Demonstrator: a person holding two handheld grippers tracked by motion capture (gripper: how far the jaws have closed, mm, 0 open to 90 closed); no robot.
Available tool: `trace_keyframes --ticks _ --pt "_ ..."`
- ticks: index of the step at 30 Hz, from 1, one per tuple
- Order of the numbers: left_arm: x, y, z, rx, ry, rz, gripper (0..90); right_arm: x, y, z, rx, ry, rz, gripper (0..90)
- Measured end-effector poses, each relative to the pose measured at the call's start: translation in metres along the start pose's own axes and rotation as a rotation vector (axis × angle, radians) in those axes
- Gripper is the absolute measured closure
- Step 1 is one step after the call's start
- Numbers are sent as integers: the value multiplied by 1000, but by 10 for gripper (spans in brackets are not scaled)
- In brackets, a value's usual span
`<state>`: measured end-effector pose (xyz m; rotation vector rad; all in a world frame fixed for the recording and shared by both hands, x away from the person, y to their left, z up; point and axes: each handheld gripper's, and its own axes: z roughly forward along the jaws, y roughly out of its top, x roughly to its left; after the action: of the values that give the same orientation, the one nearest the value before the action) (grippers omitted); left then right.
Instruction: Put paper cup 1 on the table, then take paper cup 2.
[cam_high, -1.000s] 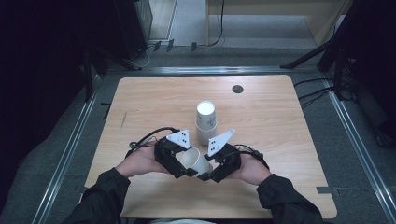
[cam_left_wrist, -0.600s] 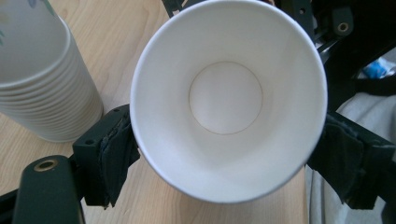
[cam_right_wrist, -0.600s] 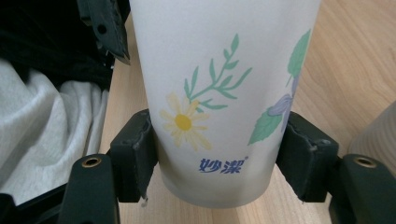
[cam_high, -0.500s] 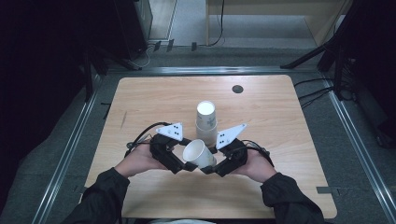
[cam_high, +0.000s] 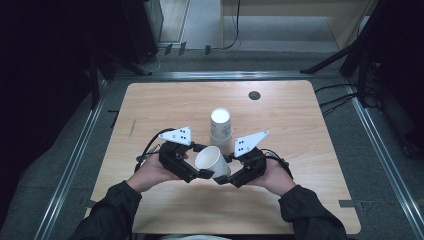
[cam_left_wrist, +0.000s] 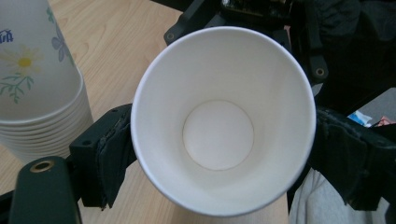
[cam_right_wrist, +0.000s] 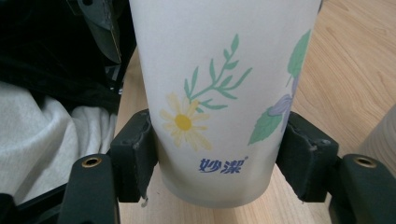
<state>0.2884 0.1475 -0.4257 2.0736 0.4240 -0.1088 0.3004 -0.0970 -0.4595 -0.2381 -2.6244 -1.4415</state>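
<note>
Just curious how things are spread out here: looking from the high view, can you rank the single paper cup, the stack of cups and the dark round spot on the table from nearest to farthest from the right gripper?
1. Single paper cup: clamped in the right gripper, tilted, at the near middle.
2. Stack of cups: just beyond it, upside down at the table's centre.
3. Dark round spot: near the far edge.

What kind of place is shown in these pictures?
Probably a lab or recording workspace, not a home: a bare wooden table stands inside metal floor rails, cables trail across the grey floor, and the surroundings are kept dark. A stack of paper cups is the prop.
</note>
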Motion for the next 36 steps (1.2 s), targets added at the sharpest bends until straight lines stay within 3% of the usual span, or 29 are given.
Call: trace_keyframes --ticks 5,11,16,23,26,30,36 --pt "-1 -1 2 -10 4 -2 129 0 1 1 -20 12 14 346" --pt "-2 -1 4 -59 6 -19 146 1 1 4 -23 24 27 346" --pt "0 -1 2 -80 2 -25 219 1 1 5 -31 32 30 347" --pt "1 -1 1 -58 -2 -26 247 1 0 4 -27 29 33 342" --pt "1 -1 0 -56 -6 -23 249 1 0 5 -29 28 35 286" --pt "1 -1 -2 -49 3 -16 249 1 -1 5 -9 -16 33 223" --pt "5 -1 -9 -59 22 -18 250 1 -4 6 24 -59 18 211"
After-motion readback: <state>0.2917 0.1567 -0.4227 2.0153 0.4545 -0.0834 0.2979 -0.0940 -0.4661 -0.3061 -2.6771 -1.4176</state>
